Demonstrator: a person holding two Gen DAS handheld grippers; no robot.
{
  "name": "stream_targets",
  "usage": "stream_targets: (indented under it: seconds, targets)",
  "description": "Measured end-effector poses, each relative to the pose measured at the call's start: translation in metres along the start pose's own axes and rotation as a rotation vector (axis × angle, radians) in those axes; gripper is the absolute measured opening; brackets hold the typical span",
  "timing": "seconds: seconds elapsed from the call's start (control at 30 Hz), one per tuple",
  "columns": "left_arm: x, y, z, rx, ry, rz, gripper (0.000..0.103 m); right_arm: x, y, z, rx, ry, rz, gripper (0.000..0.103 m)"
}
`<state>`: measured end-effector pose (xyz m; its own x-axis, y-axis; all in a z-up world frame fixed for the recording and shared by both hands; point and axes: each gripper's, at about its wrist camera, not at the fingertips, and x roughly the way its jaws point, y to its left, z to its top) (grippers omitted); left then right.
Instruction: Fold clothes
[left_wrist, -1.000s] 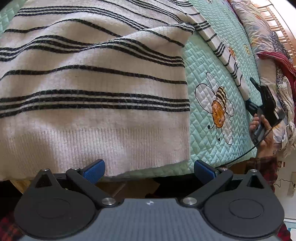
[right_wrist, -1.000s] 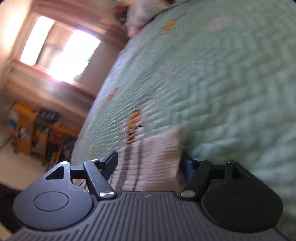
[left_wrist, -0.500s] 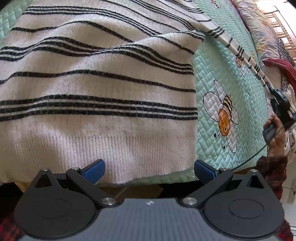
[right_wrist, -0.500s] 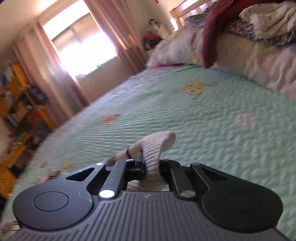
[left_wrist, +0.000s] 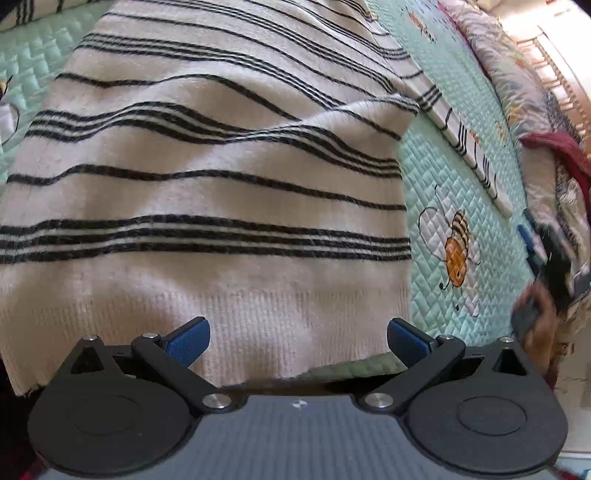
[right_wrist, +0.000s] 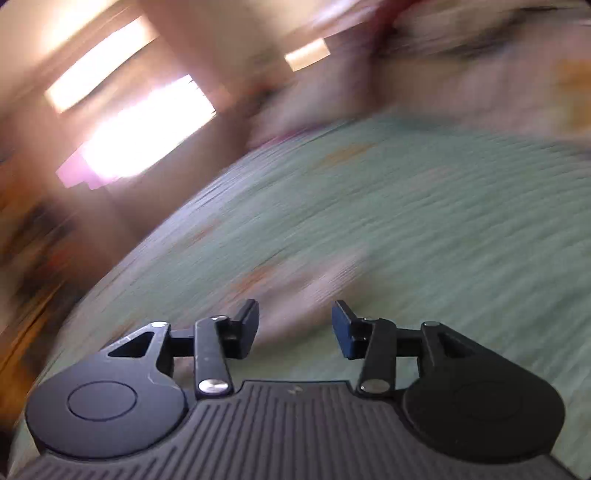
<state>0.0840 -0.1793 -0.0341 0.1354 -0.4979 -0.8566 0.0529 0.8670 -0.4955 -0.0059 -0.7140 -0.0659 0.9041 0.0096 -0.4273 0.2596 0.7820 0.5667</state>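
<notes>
Mint quilted bed (left_wrist: 436, 177), striped sweater (left_wrist: 207, 192) beneath wide-open left hand-held gripper (left_wrist: 297, 338), right hand-held gripper (right_wrist: 295, 325) just opened, empty

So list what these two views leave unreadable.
- Right wrist view: motion blur smears the quilt and the pale patch ahead of the open right hand-held gripper; sleeve or not, unclear.
- Left wrist view: the sweater hem is covered by the left hand-held gripper; the collar is cut off.
</notes>
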Motion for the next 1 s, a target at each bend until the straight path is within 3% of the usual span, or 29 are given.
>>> stream_targets:
  seconds: [0.07, 0.13, 0.27, 0.37, 0.43, 0.53, 0.6, 0.67, 0.9, 1.0]
  targets:
    - [-0.006, 0.006, 0.000, -0.009, -0.018, -0.023, 0.102, -0.008, 0.041, -0.037, -0.065, 0.238, 0.237, 0.064]
    - [-0.015, 0.012, -0.003, -0.009, -0.041, -0.045, 0.102, -0.003, 0.075, -0.078, -0.064, 0.452, 0.398, 0.064]
    - [-0.034, 0.030, -0.014, -0.041, -0.086, -0.099, 0.102, 0.011, 0.112, -0.128, -0.112, 0.611, 0.410, 0.064]
    - [-0.049, 0.052, -0.020, -0.081, -0.121, -0.121, 0.102, 0.020, 0.137, -0.144, -0.167, 0.639, 0.430, 0.069]
    - [-0.056, 0.065, -0.023, -0.107, -0.141, -0.140, 0.102, 0.029, 0.143, -0.151, -0.148, 0.696, 0.493, 0.069]
    - [-0.064, 0.081, -0.024, -0.138, -0.165, -0.171, 0.102, 0.031, 0.149, -0.165, -0.199, 0.677, 0.517, 0.068]
    - [-0.067, 0.086, -0.025, -0.145, -0.172, -0.188, 0.102, 0.033, 0.147, -0.166, -0.179, 0.644, 0.517, 0.054]
    - [-0.070, 0.089, -0.025, -0.144, -0.176, -0.207, 0.102, 0.036, 0.140, -0.166, -0.118, 0.625, 0.477, 0.013]
    - [-0.077, 0.111, -0.029, -0.171, -0.197, -0.238, 0.102, -0.001, 0.140, -0.156, -0.013, 0.527, 0.403, 0.012]
    - [-0.077, 0.118, -0.029, -0.177, -0.199, -0.241, 0.102, -0.020, 0.146, -0.157, -0.049, 0.552, 0.340, 0.012]
